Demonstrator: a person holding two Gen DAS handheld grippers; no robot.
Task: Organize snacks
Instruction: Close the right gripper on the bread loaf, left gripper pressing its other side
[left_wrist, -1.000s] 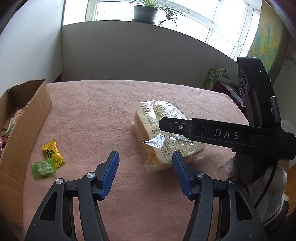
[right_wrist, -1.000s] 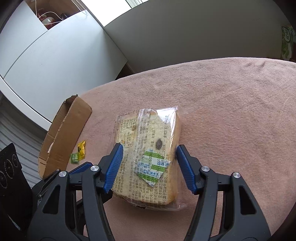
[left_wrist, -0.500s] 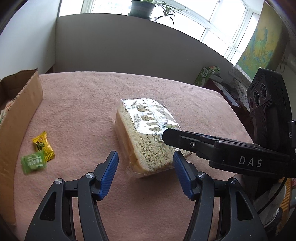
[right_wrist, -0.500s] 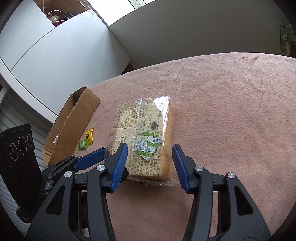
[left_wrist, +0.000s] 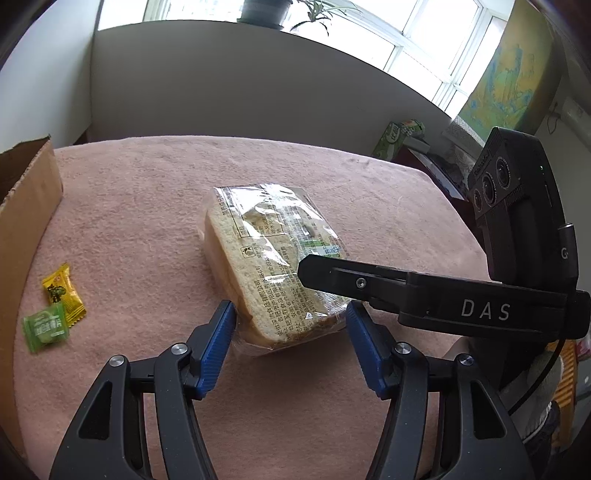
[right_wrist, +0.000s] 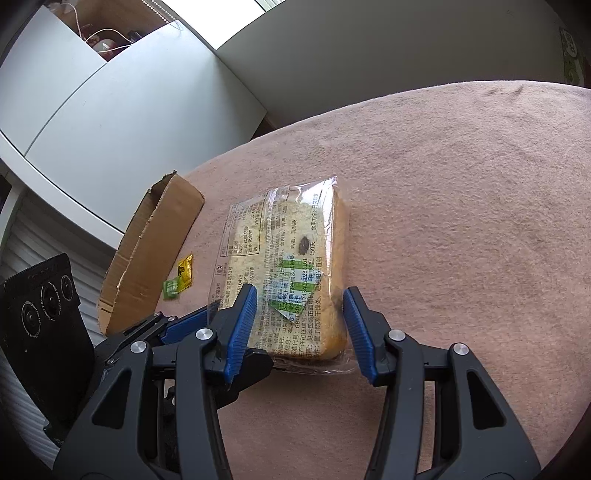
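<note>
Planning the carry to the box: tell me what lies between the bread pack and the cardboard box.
Two small candies, yellow candy and green candy, lie on the pink cloth between bread pack and cardboard box; both views show it.

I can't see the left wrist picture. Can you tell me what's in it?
A wrapped bread pack lies on a pink tablecloth, its near end between the open left gripper. Two small candies lie beside a cardboard box; the right gripper reaches over the bread.

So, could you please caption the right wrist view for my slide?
Open right claw straddling a wrapped bread loaf on pink cloth, cardboard box beyond.
</note>
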